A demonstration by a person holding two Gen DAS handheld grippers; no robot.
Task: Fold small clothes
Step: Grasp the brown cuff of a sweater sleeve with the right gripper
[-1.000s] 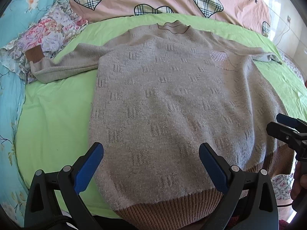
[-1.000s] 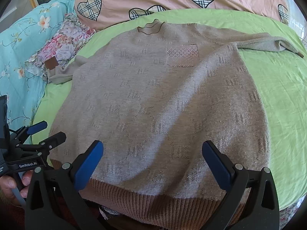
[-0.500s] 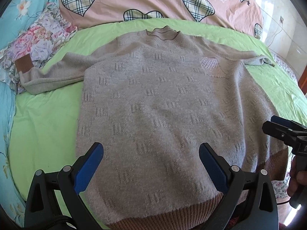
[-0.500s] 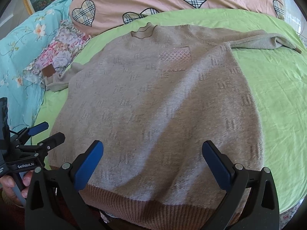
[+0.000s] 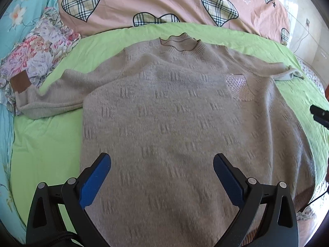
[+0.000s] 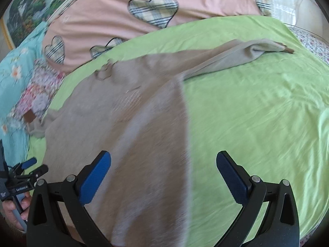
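Note:
A beige knit sweater point(image 5: 185, 123) lies flat, front up, on the green sheet point(image 5: 45, 144), collar away from me and both sleeves spread out. Its left sleeve ends in a brown cuff point(image 5: 19, 81) on floral cloth. My left gripper point(image 5: 162, 162) is open and empty above the sweater's lower body. My right gripper point(image 6: 163, 162) is open and empty over the sweater's right side edge point(image 6: 185, 144); that view is blurred. The right sleeve point(image 6: 236, 55) stretches out to the far right there. The left gripper also shows at the lower left of the right wrist view point(image 6: 33, 166).
A pink quilt with plaid hearts point(image 5: 164, 2) lies along the back. Floral cloth point(image 5: 41, 49) and blue flowered bedding point(image 5: 12, 10) lie at the left. The right gripper's tip point(image 5: 319, 113) shows at the right edge of the left wrist view.
Both grippers have moved forward over the sweater. The right gripper has swung to the right, so its view now takes in the right sleeve and green sheet.

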